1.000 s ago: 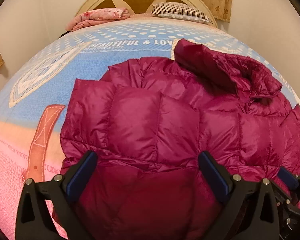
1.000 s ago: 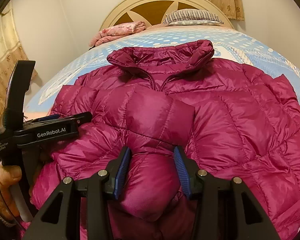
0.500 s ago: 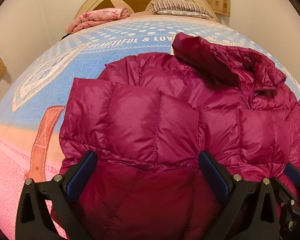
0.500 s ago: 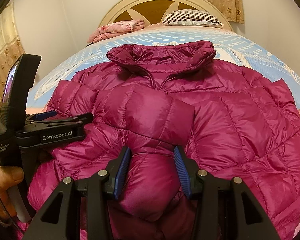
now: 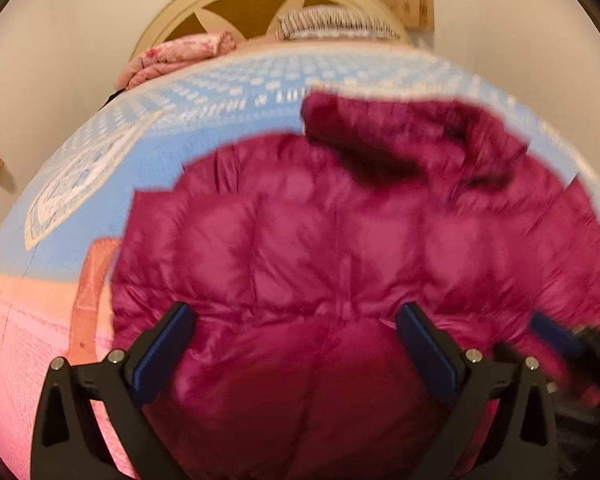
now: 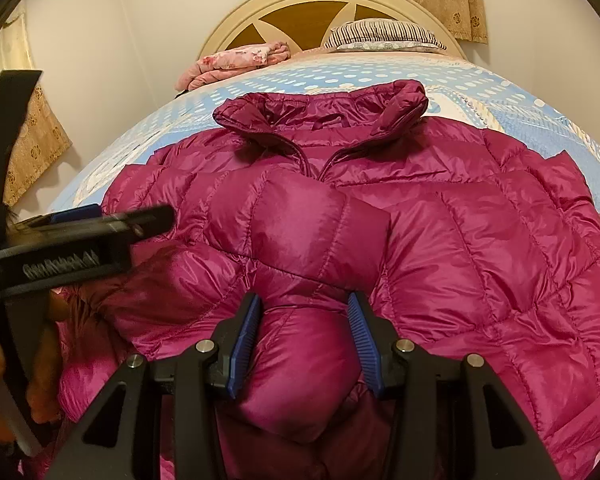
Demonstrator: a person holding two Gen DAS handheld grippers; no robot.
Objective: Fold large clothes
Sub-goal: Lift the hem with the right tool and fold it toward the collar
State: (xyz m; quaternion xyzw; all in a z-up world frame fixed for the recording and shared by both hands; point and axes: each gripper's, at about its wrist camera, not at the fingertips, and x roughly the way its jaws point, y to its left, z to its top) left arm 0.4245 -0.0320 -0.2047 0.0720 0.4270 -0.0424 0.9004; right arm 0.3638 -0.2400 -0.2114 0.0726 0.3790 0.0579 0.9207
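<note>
The jacket [image 6: 440, 248] is a magenta quilted puffer, shiny, lying face up and spread wide ahead of the fingers; its collar [image 6: 324, 116] stands rumpled at the far end, the zip parted just below it; one sleeve [image 6: 300, 236] is folded across the chest, its puffy bulge pinched between the right fingers [image 6: 245, 344]; the hem bunches between the spread left fingers [image 5: 162, 350], blurred there.

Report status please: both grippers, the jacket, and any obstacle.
Left gripper open over jacket. Right gripper pinching a puffy fold. Jacket on bed, one sleeve folded across front. Nothing in the way.
</note>
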